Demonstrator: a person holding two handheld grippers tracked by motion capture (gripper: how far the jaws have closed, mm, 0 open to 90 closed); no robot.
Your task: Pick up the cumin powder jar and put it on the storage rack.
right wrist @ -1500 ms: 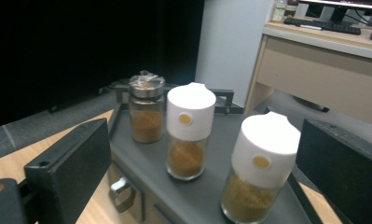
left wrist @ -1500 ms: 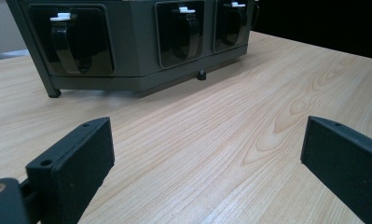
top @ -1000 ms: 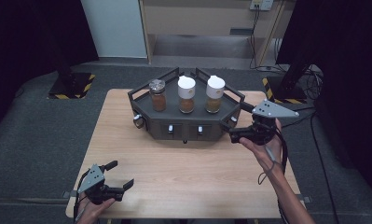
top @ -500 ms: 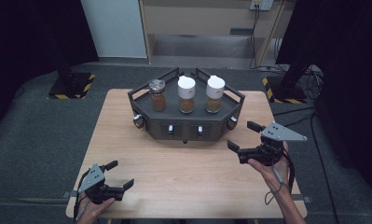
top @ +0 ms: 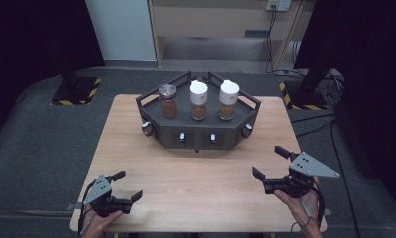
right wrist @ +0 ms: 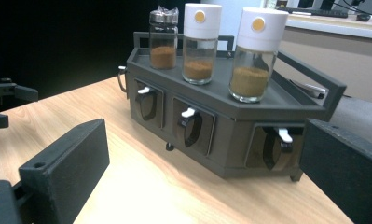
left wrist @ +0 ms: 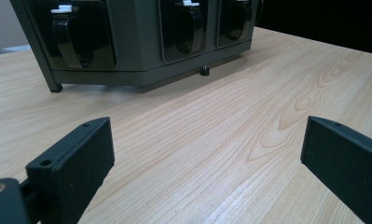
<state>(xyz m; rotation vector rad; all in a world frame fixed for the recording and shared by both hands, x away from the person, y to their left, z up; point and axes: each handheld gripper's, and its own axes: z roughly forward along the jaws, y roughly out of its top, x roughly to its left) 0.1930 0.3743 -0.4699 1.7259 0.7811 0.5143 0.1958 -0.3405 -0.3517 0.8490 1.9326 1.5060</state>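
A: Rack (top: pixel 198 136) at the table's (top: pixel 200 183) far middle. On top, three jars in a row: a metal-lidded jar (top: pixel 167 100) at the left, then two white-capped jars (top: pixel 198 100) (top: pixel 229 99), all upright with brown powder inside.

B: The rack's front?

A: Recessed bays holding dark scoops with white tabs, seen close in the left gripper view (left wrist: pixel 76 35). A small black foot (left wrist: pixel 204 70) under the rack's middle.

B: Grippers, relative to the rack?

A: Right gripper (top: pixel 271 168) well apart from it, toward the near right, jaws spread wide, nothing between them. In its own view the rack (right wrist: pixel 230 116) stands just ahead.

B: Left?

A: Left gripper (top: pixel 127 186) near the table's near-left corner, well apart from the rack, jaws wide and empty above bare wood.
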